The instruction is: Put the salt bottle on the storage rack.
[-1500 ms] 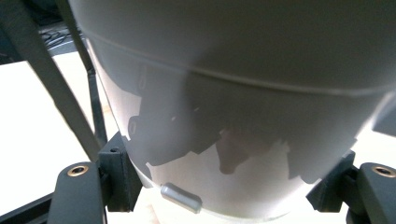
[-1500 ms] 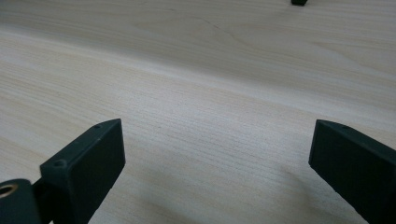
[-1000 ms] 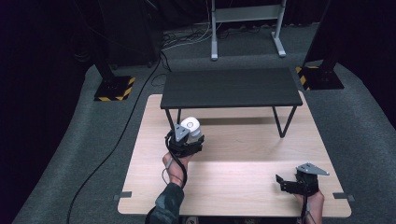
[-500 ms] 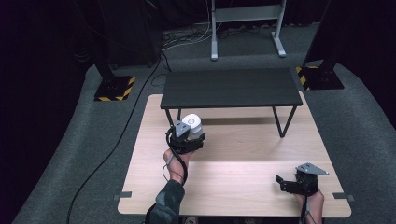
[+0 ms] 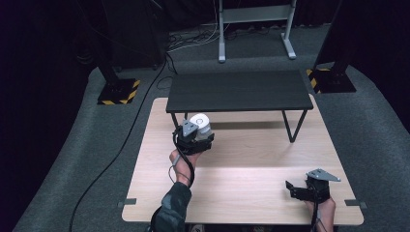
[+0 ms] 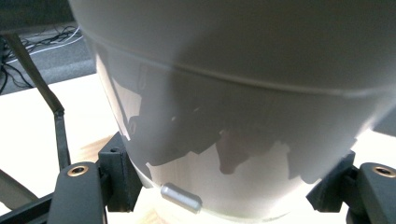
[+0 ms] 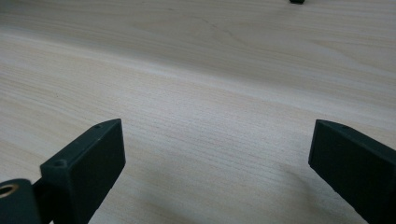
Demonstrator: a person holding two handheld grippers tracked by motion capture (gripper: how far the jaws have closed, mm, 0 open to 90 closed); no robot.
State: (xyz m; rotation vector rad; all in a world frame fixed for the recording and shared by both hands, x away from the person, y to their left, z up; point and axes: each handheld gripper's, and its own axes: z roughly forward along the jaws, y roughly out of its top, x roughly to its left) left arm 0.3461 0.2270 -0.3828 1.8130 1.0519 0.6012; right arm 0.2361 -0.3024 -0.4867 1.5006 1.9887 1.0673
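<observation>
The left gripper (image 5: pixel 195 126) is gripping a white cup-like container (image 5: pixel 200 121) at about ten o'clock on the light wooden table (image 5: pixel 251 164), just in front of the small black bench (image 5: pixel 239 90) standing across the far half. In the left gripper view the pale container wall (image 6: pixel 243 116) is sitting right between the two black jaws, which are pressing against its lower sides — so the claw is closing on it, partly open to the width of the vessel. Whether the base is resting on the wood or lifted a touch, I cannot tell.

The right gripper (image 5: pixel 297 189) is waiting at about five o'clock near the table's front edge, well apart from the container. In its own view the jaws are standing wide apart over bare wood grain, holding nothing.

To my eye the step in hand is the grasp itself, or the very start of carrying. The next move is probably calling for a steady, upright lift — keeping the squeeze even so the smooth wall is not slipping, and clearing the bench leg nearby.
</observation>
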